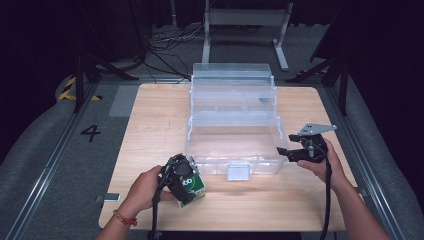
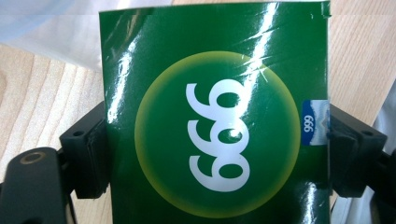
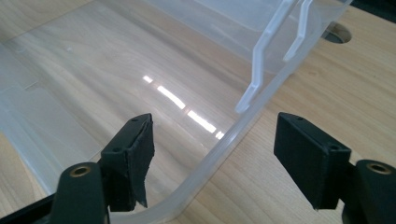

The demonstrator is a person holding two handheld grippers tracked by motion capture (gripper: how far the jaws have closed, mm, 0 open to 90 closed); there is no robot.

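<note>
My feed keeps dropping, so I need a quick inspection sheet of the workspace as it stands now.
Surface: wooden table, bare wood around the box.
Job's things: green carton marked 999, low over the table's near edge; clear plastic box, open and empty, lid raised behind.
Clutter: nothing seen.
Grippers: left gripper shut on the green carton, fingers pressing its sides; right gripper open, straddling the box's rim near a corner.
Cables: one black cable trails from each gripper; loose cables on the floor behind.
Surroundings: grey floor, a marked 4, dark stands.
</note>
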